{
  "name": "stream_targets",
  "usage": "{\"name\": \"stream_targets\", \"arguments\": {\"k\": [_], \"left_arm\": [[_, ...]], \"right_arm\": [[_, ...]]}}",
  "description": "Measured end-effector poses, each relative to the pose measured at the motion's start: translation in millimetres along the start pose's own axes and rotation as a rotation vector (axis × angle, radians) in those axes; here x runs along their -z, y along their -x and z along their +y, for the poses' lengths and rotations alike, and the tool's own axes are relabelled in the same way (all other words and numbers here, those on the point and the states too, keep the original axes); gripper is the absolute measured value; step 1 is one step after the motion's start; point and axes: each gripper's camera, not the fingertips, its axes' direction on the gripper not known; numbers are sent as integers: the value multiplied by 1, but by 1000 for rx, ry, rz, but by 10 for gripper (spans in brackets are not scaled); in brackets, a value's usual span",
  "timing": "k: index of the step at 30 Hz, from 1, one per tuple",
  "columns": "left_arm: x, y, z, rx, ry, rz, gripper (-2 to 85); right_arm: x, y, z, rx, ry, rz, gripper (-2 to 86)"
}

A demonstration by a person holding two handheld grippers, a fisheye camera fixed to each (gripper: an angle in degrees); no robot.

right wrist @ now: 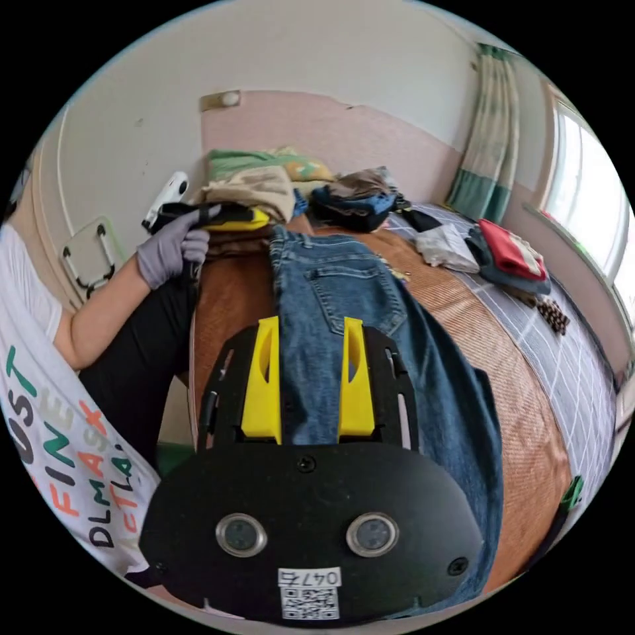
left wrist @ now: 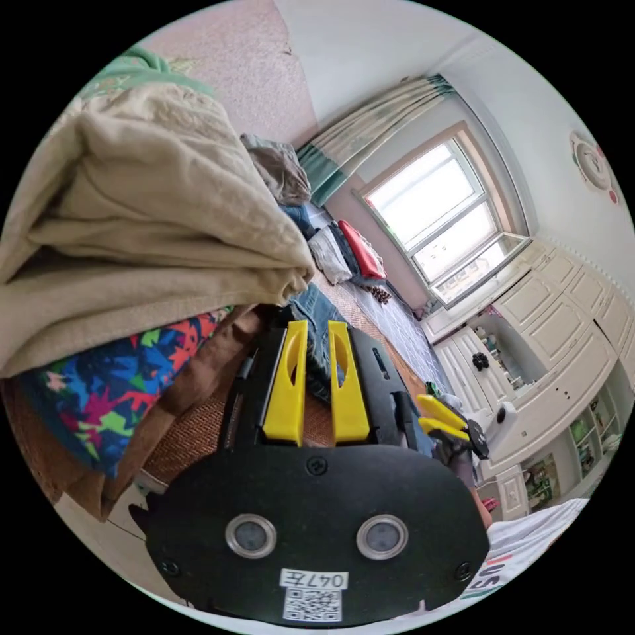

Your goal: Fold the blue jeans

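The blue jeans [right wrist: 344, 297] lie flat, back pockets up, on a brown woven mat [right wrist: 456, 311], waistband at the far end. My right gripper [right wrist: 309, 321] hovers over one leg, its yellow jaws wide apart and holding nothing. A gloved hand [right wrist: 172, 248] holds my left gripper [right wrist: 261, 218] at the waistband's left corner. In the left gripper view, the left gripper [left wrist: 317, 324] has its jaws close together with the denim [left wrist: 316, 311] filling the narrow gap. The right gripper [left wrist: 420, 410] appears further along the bed.
A folded beige blanket [left wrist: 145, 218] sits on a multicoloured cloth [left wrist: 112, 390] close beside the left gripper. Piles of clothes [right wrist: 357, 195] and a red garment [right wrist: 509, 254] lie past the jeans. White cabinets [left wrist: 562, 344] stand opposite. The person's printed shirt [right wrist: 59, 423] is at left.
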Motion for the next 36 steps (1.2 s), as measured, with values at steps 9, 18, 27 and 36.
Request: {"name": "stream_targets", "arguments": {"k": [9,18,27,36], "left_arm": [[-26,-14,23,-32,56,34,75],[-85,-14,42,-13,215,213,117],[-124,-29,56,-107,318,364,69],[-246,-21,100,58,546,521,180]], "right_arm": [[-6,52,-38,122,96,171,9],[67,5,-25,-113,-21,152,0],[101,-18,27,-335,-131,92,-1],[110,16,85,-315,-163,90,-1]]}}
